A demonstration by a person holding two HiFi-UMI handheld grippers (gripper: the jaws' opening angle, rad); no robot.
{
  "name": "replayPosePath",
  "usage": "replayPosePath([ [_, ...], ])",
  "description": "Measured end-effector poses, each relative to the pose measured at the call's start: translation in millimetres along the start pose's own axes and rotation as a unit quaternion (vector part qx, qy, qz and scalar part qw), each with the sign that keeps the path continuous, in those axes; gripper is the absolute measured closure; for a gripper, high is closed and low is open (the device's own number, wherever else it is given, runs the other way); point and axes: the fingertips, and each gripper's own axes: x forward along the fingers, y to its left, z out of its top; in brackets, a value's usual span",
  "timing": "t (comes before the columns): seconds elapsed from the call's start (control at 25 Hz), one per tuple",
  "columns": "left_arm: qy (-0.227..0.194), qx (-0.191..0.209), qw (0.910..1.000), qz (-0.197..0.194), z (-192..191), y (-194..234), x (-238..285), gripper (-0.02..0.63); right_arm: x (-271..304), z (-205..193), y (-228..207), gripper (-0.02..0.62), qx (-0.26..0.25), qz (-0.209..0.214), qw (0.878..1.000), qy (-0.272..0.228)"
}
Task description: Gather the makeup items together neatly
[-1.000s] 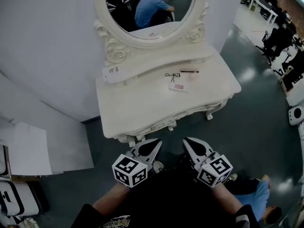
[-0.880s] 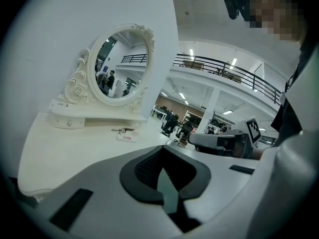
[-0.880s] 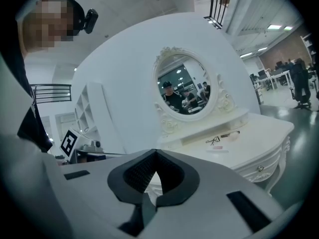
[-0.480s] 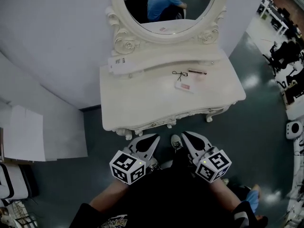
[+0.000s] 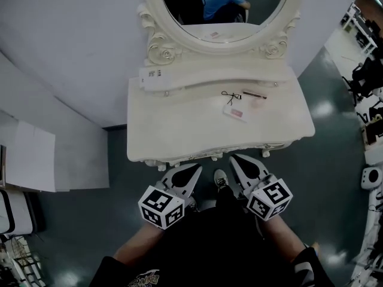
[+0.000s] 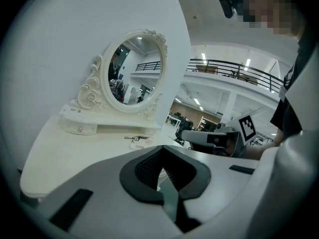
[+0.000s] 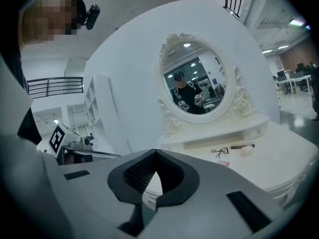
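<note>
Dressing table (image 5: 179, 130), white, carved legs and apron: at twelve o'clock of both grippers, front edge just beyond their tips in the head view, not touched.

Oval mirror (image 5: 224, 5), scrolled frame, upright at the table's twelve o'clock edge above a raised shelf (image 5: 239, 76). Reflection of a person holding the grippers legible in the right gripper view only.

Left gripper (image 5: 192, 173), marker cube at its rear: jaws closed together, nothing between the pads, only a sliver of gap in the ribbed recess. Off the table, well apart from the makeup.

Right gripper (image 5: 238, 162): likewise closed and empty. Also seen in the left gripper view at three o'clock, cube and all.

Shoe (image 5: 220, 178) on the dark floor between the two grippers; head view only.

White label card (image 5: 151, 75) at the shelf's nine o'clock end.

Makeup items, loosely grouped on the tabletop just below the shelf, at twelve o'clock of the right gripper and one o'clock of the left:
- flat pink packet (image 5: 236, 113), nearest the grippers;
- eyelash curler (image 5: 229, 96), dark, just beyond it at eleven o'clock;
- thin dark stick (image 5: 254, 94), lying crosswise at the curler's three o'clock;
- pale round piece (image 7: 245, 151) beside the stick, plain in the right gripper view, faint from above.
</note>
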Motion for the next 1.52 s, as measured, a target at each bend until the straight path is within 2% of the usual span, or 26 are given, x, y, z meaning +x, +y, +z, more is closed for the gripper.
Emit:
replayPosePath([
  [0.88, 0.019, -0.008, 0.9994, 0.028, 1.8, 10.6, 92.5, 0.598, 33.5, 0.2, -120.4, 0.568, -0.008, -0.007, 0.999, 0.042],
  [1.52, 0.029, -0.050, 0.9962, 0.064, -5.3, 30.0, 143.9, 0.598, 76.4, -31.1, -202.5, 0.563, -0.036, 0.007, 0.991, 0.125],
])
